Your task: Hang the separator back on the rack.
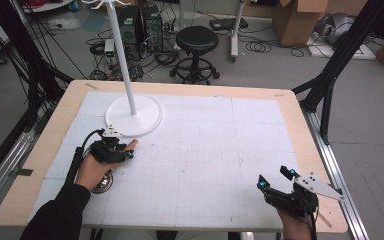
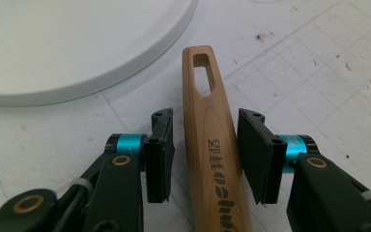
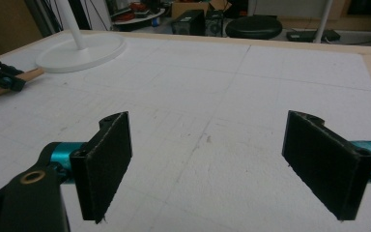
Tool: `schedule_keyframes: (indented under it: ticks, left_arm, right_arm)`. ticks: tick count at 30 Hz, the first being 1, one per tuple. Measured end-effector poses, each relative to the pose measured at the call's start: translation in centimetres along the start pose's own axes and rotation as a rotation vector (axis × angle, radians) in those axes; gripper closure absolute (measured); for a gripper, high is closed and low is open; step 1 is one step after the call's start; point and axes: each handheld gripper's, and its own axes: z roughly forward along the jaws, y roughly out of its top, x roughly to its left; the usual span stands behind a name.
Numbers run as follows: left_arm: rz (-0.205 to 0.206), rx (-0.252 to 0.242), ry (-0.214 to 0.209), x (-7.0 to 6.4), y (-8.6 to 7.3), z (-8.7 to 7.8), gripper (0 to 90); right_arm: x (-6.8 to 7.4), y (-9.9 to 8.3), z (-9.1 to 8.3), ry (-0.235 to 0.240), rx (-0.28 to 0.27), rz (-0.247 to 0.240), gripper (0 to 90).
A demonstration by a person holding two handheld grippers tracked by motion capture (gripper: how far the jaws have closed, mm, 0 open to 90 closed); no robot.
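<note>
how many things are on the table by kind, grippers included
white stand with a round base: 1
wooden-handled utensil: 1
handheld grippers: 2, the left gripper and the right gripper
total: 4

The left gripper (image 1: 125, 149) holds its fingers (image 2: 160, 153) narrowly parted, while the right gripper (image 1: 276, 178) gapes wide.

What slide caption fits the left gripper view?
Left gripper jaws straddle a wooden handle beside the white stand base.
</note>
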Motion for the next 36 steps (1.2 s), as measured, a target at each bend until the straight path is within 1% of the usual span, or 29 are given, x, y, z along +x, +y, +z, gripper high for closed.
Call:
schedule_keyframes:
  ticks: [3,5,9,16,17,18,21,24,26,27,28,30,32,33,36]
  left_arm:
    - [-0.006,0.003,0.009,0.0,0.0,0.0,59.9]
    - [-0.009,0.006,0.011,0.0,0.0,-0.1,63.3]
    - [-0.057,0.010,0.002,0.1,0.0,-0.1,65.2]
    - [-0.061,0.021,0.000,0.0,0.0,-0.4,67.1]
    - [-0.064,0.018,0.000,-0.1,0.0,-0.5,67.1]
    - [-0.057,0.014,-0.004,-0.1,0.0,-0.7,67.2]
    - [-0.052,-0.014,-0.012,-0.2,0.2,-1.4,67.2]
    - [-0.049,-0.063,-0.026,-0.5,0.2,-2.6,67.3]
    - [-0.042,-0.108,-0.040,-0.7,0.2,-3.6,67.3]
    - [-0.046,-0.129,-0.044,-0.8,0.2,-4.0,67.4]
    - [-0.047,-0.152,-0.054,-0.8,0.1,-4.5,67.4]
    - [-0.072,-0.221,-0.079,-1.0,-0.1,-5.7,67.4]
    - [-0.082,-0.266,-0.099,-1.2,-0.2,-6.7,67.4]
    - [-0.081,-0.283,-0.103,-1.3,-0.2,-7.0,67.4]
    - [-0.087,-0.358,-0.135,-1.9,-0.3,-8.4,67.4]
  right_arm:
    - [0.0,0.0,0.0,-0.001,0.002,0.001,16.4]
    - [0.0,0.0,0.0,-0.001,0.002,-0.002,16.4]
    - [0.0,0.0,0.0,-0.001,0.004,0.000,16.4]
    - [0.0,0.0,0.0,0.000,0.004,0.001,16.4]
    - [0.0,0.0,0.0,-0.001,0.004,-0.001,16.5]
    - [0.0,0.0,0.0,0.000,0.002,-0.004,16.4]
    - [0.0,0.0,-0.1,0.000,0.003,0.001,16.5]
    - [0.0,0.0,0.0,0.003,0.002,-0.002,16.4]
    - [0.1,0.0,0.0,0.006,0.002,-0.001,16.4]
    - [0.2,0.0,-0.1,0.008,0.004,0.003,16.5]
    - [0.1,0.1,0.0,0.010,-0.001,-0.002,16.4]
    - [0.2,0.1,-0.1,0.022,-0.005,0.003,16.4]
    - [0.3,0.2,-0.1,0.039,-0.015,0.005,16.4]
    - [0.3,0.2,-0.1,0.046,-0.019,0.009,16.4]
    - [0.3,0.2,0.1,0.068,-0.024,0.021,16.4]
